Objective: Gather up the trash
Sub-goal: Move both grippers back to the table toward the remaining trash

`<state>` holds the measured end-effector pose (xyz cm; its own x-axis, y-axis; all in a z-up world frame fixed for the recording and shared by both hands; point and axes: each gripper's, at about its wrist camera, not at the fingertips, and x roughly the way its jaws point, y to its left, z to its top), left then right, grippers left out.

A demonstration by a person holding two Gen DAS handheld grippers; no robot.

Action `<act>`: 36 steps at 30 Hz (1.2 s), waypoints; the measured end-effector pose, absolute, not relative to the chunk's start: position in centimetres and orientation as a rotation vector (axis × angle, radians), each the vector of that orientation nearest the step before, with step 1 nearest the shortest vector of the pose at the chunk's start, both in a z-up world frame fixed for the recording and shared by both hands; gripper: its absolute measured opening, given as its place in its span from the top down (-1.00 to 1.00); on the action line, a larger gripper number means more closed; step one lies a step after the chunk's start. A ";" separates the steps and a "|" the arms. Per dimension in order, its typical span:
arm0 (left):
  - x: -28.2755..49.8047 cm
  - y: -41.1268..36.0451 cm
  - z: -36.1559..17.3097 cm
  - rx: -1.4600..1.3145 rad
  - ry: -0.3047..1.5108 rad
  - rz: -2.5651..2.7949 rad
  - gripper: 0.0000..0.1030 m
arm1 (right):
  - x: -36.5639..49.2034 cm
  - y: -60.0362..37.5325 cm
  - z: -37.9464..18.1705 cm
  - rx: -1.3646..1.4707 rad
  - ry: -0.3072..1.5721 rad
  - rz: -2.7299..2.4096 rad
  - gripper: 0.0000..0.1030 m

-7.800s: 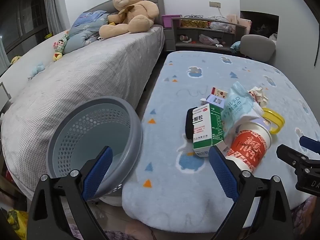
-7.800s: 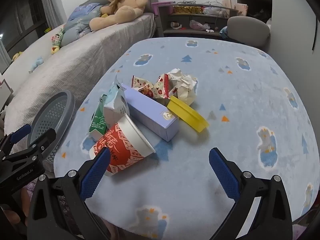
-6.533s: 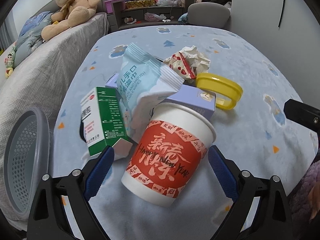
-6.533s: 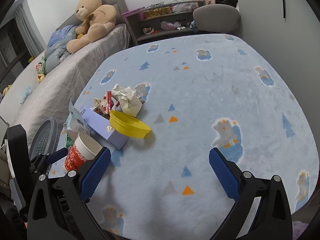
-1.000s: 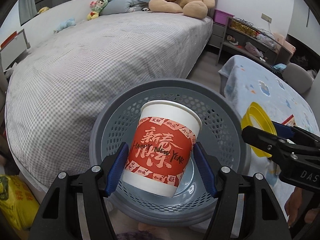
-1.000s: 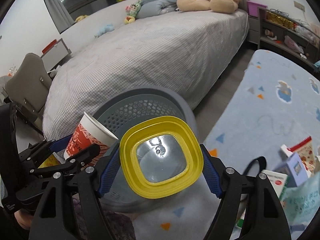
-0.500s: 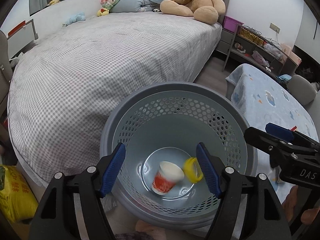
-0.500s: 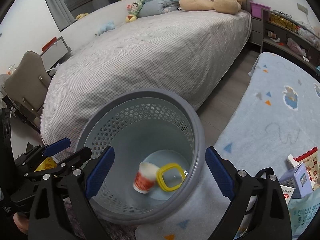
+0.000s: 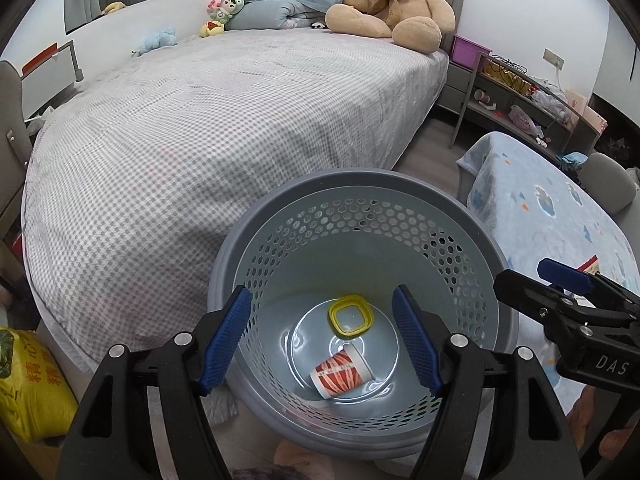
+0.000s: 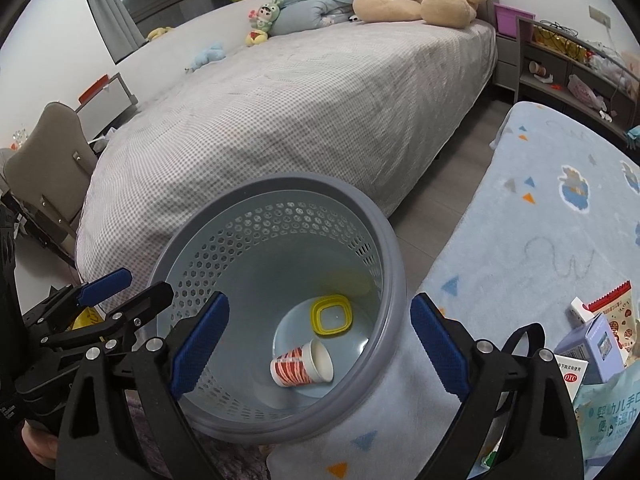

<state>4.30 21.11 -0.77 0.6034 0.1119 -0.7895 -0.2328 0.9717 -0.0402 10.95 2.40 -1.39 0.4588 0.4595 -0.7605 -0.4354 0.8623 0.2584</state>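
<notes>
A grey perforated waste basket [image 9: 360, 192] [image 10: 384, 240] stands on the floor between the bed and the blanket. On its bottom lie a red-and-white paper cup [image 9: 340, 374] [image 10: 302, 368] on its side and a yellow square lid [image 9: 351, 316] [image 10: 331, 315]. My left gripper [image 9: 326, 336] hangs open over the basket with nothing between its blue pads. My right gripper [image 10: 320, 346] is open above the basket too, empty. More trash lies on the blanket at the right: a purple box [image 10: 596, 338], a red snack wrapper [image 10: 618, 304] and a wipes packet [image 10: 612, 412].
A grey-checked bed [image 9: 200, 120] with a teddy bear [image 9: 392, 4] fills the left. The blue patterned blanket [image 10: 560, 208] lies right of the basket. A yellow bag [image 9: 28, 384] sits at the lower left. A shelf unit [image 9: 520, 104] stands at the back.
A second ago the left gripper held the cup and the right held the yellow lid above the basket. Both were let go and now lie on the basket's bottom; the cup has since rolled.
</notes>
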 end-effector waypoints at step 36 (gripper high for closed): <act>0.8 10.9 -1.4 -0.027 0.907 -0.004 -0.41 | -1.6 -13.4 -3.0 0.168 1.021 0.280 -0.75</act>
<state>0.79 10.85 -1.35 0.6160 -0.0146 -0.7876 -0.0079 0.9997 -0.0247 -1.56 -13.43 -3.04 0.4913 0.3072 -0.8150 -0.1517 0.9516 0.2673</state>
